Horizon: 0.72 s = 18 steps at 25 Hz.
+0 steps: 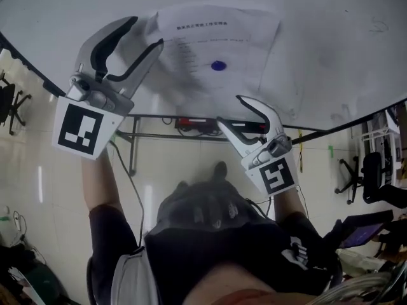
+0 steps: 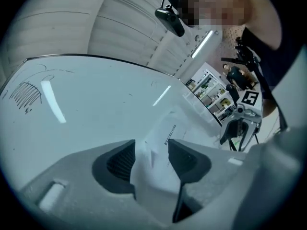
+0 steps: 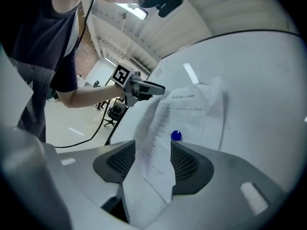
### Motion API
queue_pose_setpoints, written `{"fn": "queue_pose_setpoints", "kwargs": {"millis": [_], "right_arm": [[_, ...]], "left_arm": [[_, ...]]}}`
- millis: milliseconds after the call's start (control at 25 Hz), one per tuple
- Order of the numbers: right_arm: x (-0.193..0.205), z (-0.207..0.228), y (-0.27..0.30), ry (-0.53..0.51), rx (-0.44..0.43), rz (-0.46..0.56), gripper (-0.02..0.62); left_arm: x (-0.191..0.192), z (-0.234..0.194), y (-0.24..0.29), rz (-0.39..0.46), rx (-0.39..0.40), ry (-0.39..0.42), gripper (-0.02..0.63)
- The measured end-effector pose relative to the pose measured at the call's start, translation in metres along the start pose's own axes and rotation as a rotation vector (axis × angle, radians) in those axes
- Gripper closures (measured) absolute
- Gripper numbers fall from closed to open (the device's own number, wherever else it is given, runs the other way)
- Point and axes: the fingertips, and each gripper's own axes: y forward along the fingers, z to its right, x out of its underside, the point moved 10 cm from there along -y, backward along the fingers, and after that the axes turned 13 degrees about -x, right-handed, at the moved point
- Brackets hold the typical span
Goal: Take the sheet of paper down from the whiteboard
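A white printed sheet of paper (image 1: 216,37) hangs on the whiteboard (image 1: 337,43), pinned by a blue round magnet (image 1: 218,65). My left gripper (image 1: 147,33) is open at the sheet's upper left corner. In the left gripper view that crumpled corner (image 2: 163,138) shows in the gap of the left gripper (image 2: 151,150), and its pads stand clear of it. My right gripper (image 1: 230,110) is open, lower down by the sheet's bottom edge. In the right gripper view the right gripper (image 3: 152,152) has the sheet's lower part (image 3: 187,111) in its gap, unpinched, with the magnet (image 3: 176,136) just beyond.
The board's dark lower frame (image 1: 343,129) runs behind the right gripper, with a red power strip (image 1: 191,122) on the floor under it. Office chairs (image 1: 356,176) stand at both sides. A pen scribble (image 2: 26,95) marks the board's far end. My own torso fills the head view's bottom.
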Motion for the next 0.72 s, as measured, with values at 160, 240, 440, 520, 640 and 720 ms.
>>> {"fn": "queue_pose_setpoints", "kwargs": {"millis": [160,240,440,520,640,720], "right_arm": [[-0.012,0.015,0.008,-0.122,0.123,0.03,0.38],[-0.02,0.024,0.017,-0.207,0.175,0.019,0.38],[-0.033,0.037,0.037,-0.316,0.252,-0.027,0.377],[-0.034,0.038,0.045,-0.342,0.254,-0.055,0.388],[-0.031,0.036,0.056,-0.362,0.249,-0.101,0.399],[-0.028,0.037,0.06,-0.354,0.247,-0.13,0.376]], "left_arm": [[0.008,0.003,0.01,-0.009,0.024,0.008,0.399],[0.009,0.003,0.012,-0.006,0.018,0.003,0.41],[0.012,0.007,0.016,-0.01,0.025,0.069,0.51],[0.014,0.007,0.017,0.003,0.029,0.033,0.53],[0.015,0.008,0.015,0.028,0.064,-0.007,0.571],[0.016,0.008,0.013,0.037,0.086,-0.012,0.586]]}}
